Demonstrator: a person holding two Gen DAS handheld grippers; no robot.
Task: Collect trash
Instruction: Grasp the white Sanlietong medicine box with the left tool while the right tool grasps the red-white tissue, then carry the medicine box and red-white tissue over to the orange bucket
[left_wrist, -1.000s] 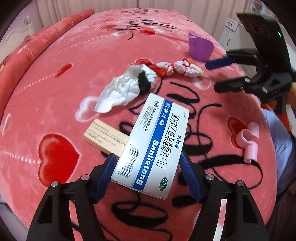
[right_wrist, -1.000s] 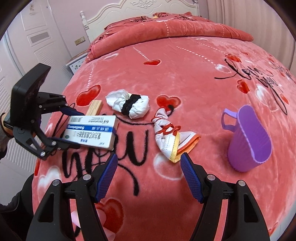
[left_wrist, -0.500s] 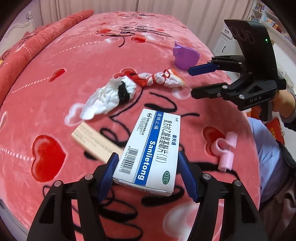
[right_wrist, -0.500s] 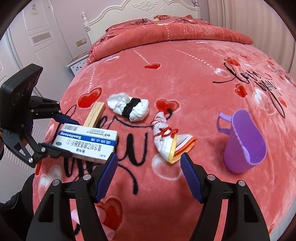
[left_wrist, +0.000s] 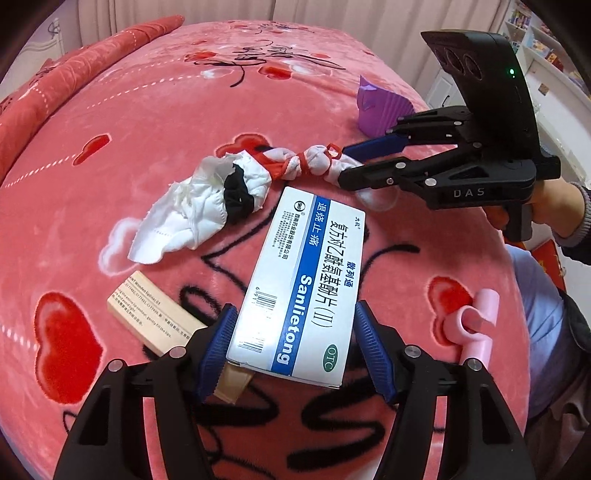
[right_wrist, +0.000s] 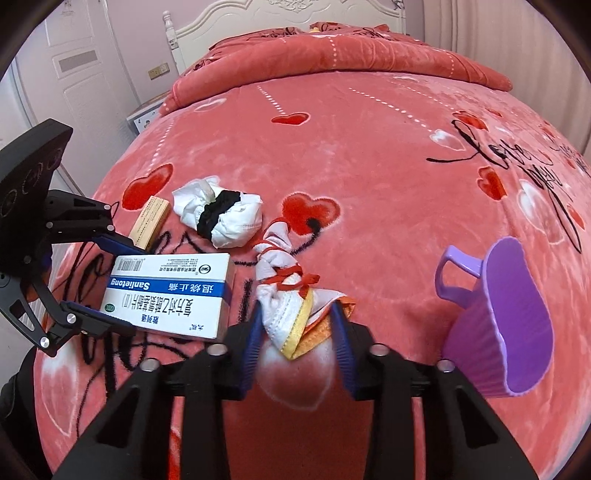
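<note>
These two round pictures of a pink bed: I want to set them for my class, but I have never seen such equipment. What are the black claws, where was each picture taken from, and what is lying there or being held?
The claws are hand-held two-finger grippers, one in each of a person's hands, each with a wide-angle camera looking along its fingers.

The left camera's picture shows the left gripper shut on a white and blue cardboard medicine box; the other gripper is at the upper right.

In the right camera's picture, the right gripper is open, its blue pads either side of a white cloth bundle tied with red string, not yet squeezing it.

Also on the pink plush blanket with red hearts: a crumpled white tissue wad with a black band, a small beige box, a pink plastic clip and a purple ribbed plastic basket with a handle, probably for the trash.
</note>
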